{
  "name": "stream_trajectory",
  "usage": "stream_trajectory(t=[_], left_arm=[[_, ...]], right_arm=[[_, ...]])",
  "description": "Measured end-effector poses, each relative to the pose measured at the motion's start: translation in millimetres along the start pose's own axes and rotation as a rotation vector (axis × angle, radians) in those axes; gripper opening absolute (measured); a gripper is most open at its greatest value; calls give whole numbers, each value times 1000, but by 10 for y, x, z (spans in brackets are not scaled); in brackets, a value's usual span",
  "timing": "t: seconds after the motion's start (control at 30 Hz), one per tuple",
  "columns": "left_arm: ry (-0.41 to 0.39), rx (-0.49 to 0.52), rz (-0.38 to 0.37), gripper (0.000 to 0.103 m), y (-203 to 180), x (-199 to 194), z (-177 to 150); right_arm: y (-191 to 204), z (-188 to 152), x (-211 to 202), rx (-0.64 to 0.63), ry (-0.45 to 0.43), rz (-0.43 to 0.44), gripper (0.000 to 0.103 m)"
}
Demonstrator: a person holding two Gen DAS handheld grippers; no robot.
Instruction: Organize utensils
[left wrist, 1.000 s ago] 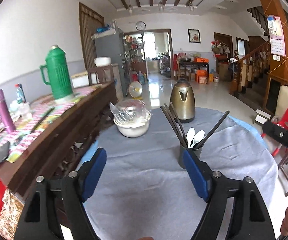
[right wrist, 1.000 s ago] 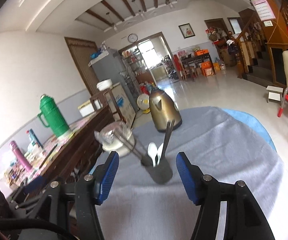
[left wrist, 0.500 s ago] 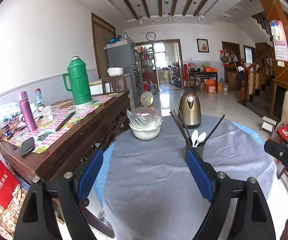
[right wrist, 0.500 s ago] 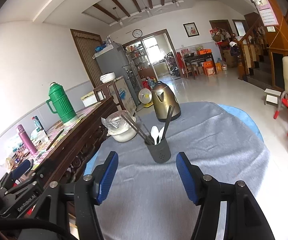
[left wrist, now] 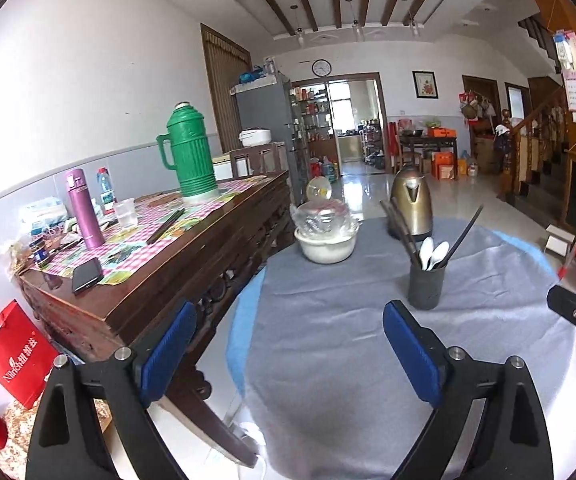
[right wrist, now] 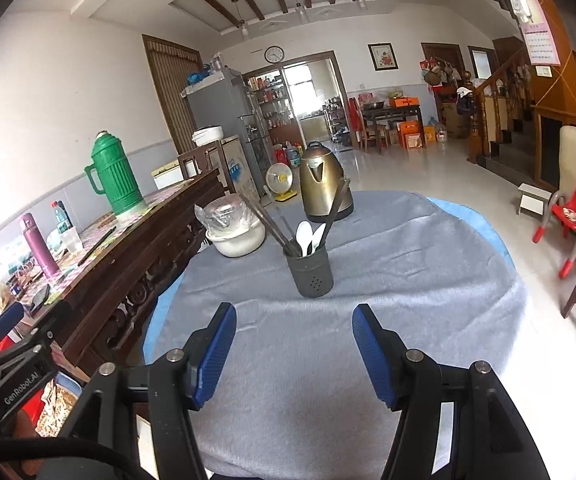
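The dark utensil holder stands upright on the grey-clothed round counter, at the centre of the right wrist view and right of centre in the left wrist view. Inside it are two white spoons and several dark chopsticks leaning out to both sides.

The left claw is at the bottom of its frame, jaws spread wide and opening, nothing between them; the holder sits above its right finger, well apart. The right claw is at the bottom centre of its frame, jaws parted and empty, with bare cloth between it and the holder. Part of the left claw also shows at the lower left edge of the right wrist view.

Behind the holder, a brass-coloured kettle stands at the far side of the counter, and a white bowl covered in clear plastic sits to the holder's upper left. Along the left of both frames runs a dark wooden sideboard carrying a green thermos, a purple flask, a phone and small clutter. A red chair is at the right edge
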State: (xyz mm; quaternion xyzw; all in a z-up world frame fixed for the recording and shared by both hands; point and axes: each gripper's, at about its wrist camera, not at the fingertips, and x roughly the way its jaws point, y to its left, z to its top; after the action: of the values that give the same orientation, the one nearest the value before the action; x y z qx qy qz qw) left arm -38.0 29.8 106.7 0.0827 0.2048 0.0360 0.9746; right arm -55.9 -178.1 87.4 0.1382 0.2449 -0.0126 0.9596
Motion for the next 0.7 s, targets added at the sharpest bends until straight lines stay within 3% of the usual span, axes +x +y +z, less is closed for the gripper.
stream_trajectory(t=[0.27, 0.7], left_arm=[[24, -4, 1, 95, 67, 70, -141], [54, 22, -25, 95, -84, 94, -207]], right_arm=[[163, -92, 20, -16, -37, -30, 64], [-1, -114, -51, -20, -52, -88, 64]])
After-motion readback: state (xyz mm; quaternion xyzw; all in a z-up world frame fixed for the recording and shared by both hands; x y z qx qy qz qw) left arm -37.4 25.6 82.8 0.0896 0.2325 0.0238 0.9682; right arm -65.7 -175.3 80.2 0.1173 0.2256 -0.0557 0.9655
